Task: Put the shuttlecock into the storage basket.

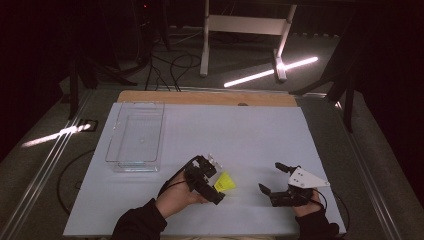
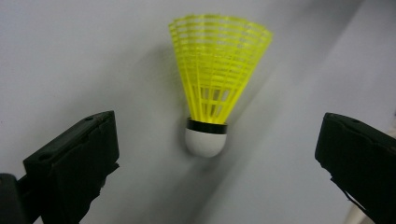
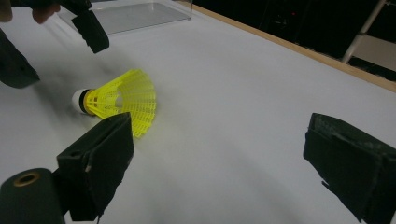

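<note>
Fingers [image 2: 74, 163] of the left gripper [image 1: 209, 177] stood wide apart on either side of a yellow shuttlecock [image 2: 215, 79], touching nothing. It lay on its side on the white bench [image 1: 250, 130], its white cork toward that gripper and its skirt fanning away. Off to the right, well apart from it, the right gripper [image 1: 274, 178] also had its fingers [image 3: 100, 161] spread open and held nothing. A clear plastic tray [image 1: 136, 135] sat near the far left of the bench. Each gripper was held in a hand [image 1: 175, 196] with a dark sleeve.
</note>
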A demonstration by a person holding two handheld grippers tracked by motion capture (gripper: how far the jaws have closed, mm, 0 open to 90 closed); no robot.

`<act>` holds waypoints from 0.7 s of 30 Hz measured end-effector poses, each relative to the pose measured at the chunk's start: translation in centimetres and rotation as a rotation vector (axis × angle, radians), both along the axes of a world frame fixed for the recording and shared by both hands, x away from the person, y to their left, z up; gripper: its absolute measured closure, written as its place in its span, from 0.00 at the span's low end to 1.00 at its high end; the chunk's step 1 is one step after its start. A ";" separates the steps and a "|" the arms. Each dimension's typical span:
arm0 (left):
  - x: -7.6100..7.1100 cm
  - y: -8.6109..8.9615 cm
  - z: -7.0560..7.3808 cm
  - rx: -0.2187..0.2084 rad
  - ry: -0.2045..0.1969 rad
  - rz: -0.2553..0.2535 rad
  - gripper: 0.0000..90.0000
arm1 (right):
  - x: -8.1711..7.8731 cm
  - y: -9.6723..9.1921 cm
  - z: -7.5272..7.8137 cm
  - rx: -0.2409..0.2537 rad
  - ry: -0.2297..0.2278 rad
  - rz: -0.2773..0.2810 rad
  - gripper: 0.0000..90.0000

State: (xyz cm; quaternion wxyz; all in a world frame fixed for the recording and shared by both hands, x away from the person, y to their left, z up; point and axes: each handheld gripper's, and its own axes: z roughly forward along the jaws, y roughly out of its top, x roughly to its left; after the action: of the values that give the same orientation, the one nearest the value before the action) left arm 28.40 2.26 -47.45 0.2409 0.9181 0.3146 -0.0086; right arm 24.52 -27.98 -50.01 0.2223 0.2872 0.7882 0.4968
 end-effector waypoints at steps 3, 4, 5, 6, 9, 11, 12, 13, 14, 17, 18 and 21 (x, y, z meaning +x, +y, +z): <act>0.1 -0.2 -0.5 0.016 0.006 0.002 0.02 | 0.0 0.0 0.0 0.000 0.000 0.000 0.10; 0.2 -0.2 -0.6 0.015 0.007 0.008 0.02 | 0.0 0.0 0.0 0.000 0.000 0.001 0.10; 0.2 -0.2 -0.7 0.017 0.010 0.003 0.02 | 0.0 0.0 0.0 -0.001 0.000 0.001 0.10; 0.2 -0.3 -0.8 0.023 0.010 0.000 0.04 | 0.0 0.0 0.0 -0.001 0.000 0.001 0.10; 0.2 -0.4 -1.0 0.024 0.012 0.000 0.06 | 0.0 0.0 0.0 -0.001 0.000 0.000 0.10; 0.2 -0.3 -1.1 0.027 0.009 0.006 0.11 | 0.0 0.0 0.0 0.000 0.001 0.000 0.10; 0.2 -0.3 -1.1 0.024 0.012 0.007 0.13 | 0.0 0.0 0.0 -0.001 0.001 -0.001 0.10; 0.3 -0.3 -1.2 0.021 0.020 0.007 0.13 | 0.0 0.0 0.0 -0.001 0.002 -0.001 0.10; 0.3 -0.3 -1.2 0.027 0.019 0.007 0.15 | 0.0 0.0 0.0 -0.001 0.002 0.000 0.10; 0.3 -0.4 -1.5 0.039 0.029 0.000 0.20 | 0.0 0.0 0.0 -0.004 0.000 0.002 0.10; 0.3 -0.5 -1.7 0.038 0.034 0.001 0.24 | 0.0 0.0 0.0 -0.002 0.002 0.002 0.10; 0.3 -0.6 -2.0 0.048 0.045 -0.013 0.29 | 0.0 0.0 0.0 -0.002 0.003 0.002 0.10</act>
State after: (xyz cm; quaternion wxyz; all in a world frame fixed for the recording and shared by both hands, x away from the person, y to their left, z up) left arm 28.66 1.64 -49.45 0.2117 0.9252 0.3141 -0.0233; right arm 24.55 -27.99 -50.04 0.2210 0.2870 0.7894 0.4956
